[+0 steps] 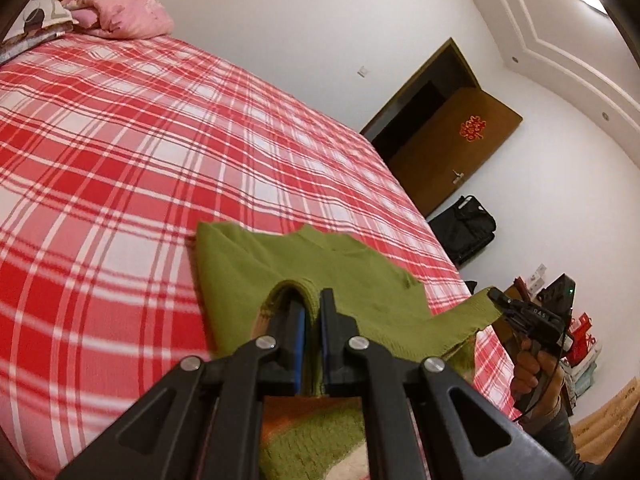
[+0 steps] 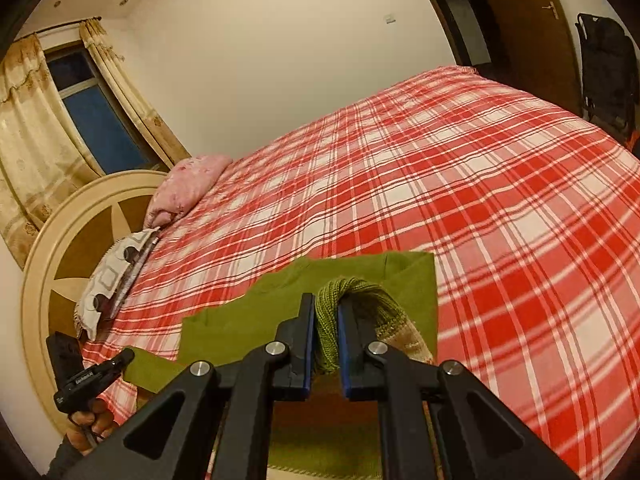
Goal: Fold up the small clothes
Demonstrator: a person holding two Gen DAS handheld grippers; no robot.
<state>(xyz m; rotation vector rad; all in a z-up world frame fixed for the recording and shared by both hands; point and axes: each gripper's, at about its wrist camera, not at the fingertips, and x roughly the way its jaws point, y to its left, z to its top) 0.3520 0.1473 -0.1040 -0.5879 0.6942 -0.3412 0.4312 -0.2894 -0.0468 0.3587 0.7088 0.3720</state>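
A small green knitted sweater (image 1: 248, 264) (image 2: 372, 272) hangs stretched between both grippers above the bed. My left gripper (image 1: 312, 300) is shut on a bunched fold of its edge. In the right wrist view the left gripper (image 2: 128, 356) shows at the lower left, clamped on a corner of the cloth. My right gripper (image 2: 326, 312) is shut on a bunched ribbed fold, and in the left wrist view the right gripper (image 1: 496, 296) pinches the far corner. Orange and cream stripes of the sweater (image 1: 304, 432) hang below the fingers.
The bed with a red plaid sheet (image 1: 120, 140) (image 2: 500, 200) spreads ahead. A pink pillow (image 1: 120, 12) (image 2: 188, 188) and a patterned cushion (image 2: 116, 272) lie by the round headboard (image 2: 72, 248). A black bag (image 1: 464, 232) stands by the brown door (image 1: 448, 152).
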